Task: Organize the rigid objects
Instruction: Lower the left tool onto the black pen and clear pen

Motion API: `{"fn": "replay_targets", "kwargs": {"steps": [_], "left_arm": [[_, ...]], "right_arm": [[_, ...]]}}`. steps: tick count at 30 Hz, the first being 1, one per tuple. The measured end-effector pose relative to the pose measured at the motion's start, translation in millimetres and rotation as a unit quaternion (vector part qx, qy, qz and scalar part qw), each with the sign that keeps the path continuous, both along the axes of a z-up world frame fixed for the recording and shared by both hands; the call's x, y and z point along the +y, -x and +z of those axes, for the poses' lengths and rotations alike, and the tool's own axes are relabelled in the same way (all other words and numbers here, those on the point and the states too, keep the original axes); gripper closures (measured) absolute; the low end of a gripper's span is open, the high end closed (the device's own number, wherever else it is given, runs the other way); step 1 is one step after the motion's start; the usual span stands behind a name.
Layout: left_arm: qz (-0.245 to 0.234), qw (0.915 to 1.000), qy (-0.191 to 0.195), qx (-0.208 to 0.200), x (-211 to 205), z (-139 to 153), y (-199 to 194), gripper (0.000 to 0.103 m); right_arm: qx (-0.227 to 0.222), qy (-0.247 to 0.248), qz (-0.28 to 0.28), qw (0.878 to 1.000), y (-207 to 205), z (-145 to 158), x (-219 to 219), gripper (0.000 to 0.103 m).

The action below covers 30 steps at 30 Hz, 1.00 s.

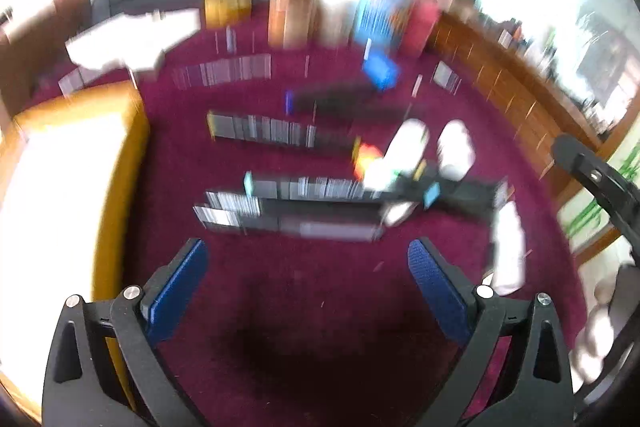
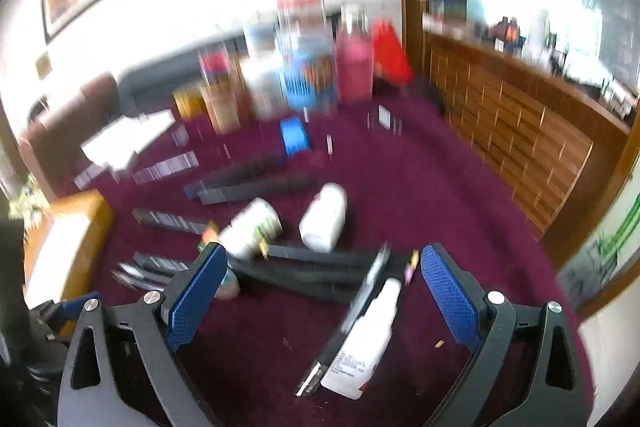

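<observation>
Both views are motion-blurred. On a maroon cloth lie several long dark bars [image 1: 304,187] [image 2: 256,187], two white bottles on their sides [image 1: 456,147] [image 2: 324,217], and a small blue block [image 1: 380,71] [image 2: 295,137]. A flat white bottle [image 2: 366,335] lies between my right gripper's fingers, with a dark stick beside it. My right gripper [image 2: 324,267] is open above them. My left gripper [image 1: 308,259] is open and empty over bare cloth, short of the bars. The right gripper's arm shows at the left wrist view's right edge [image 1: 592,171].
Tall bottles and boxes [image 2: 304,67] stand in a row at the cloth's far side. A yellow-edged box [image 1: 72,187] sits at the left. White paper [image 1: 132,39] lies at the far left. A wooden cabinet [image 2: 520,131] runs along the right.
</observation>
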<state>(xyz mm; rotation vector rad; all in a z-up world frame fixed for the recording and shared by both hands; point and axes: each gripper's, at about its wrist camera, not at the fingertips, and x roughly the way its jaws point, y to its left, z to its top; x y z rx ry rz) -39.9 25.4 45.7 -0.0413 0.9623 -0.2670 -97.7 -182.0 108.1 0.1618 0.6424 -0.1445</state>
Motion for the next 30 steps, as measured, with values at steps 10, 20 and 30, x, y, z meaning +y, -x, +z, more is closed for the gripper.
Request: {"fn": "replay_targets", "kwargs": {"steps": [10,20,30], "left_arm": [[0.005,0.9663,0.053,-0.252,49.4,166.8,77.0,0.002],[0.061,0.9111,0.013,-0.407,79.1,324.3,82.1,0.0],[0.012,0.9461,0.079,-0.314,84.9,260.2,65.4,0.0]], "right_arm": [[-0.153,0.042,-0.016,0.987,39.1,172.8,-7.7,0.007],[-0.265,0.036,0.07,0.961,52.5,359.3,-9.7,0.001],[-0.086,-0.034,0.046,0.995,-10.6,172.9,-8.6,0.001]]}}
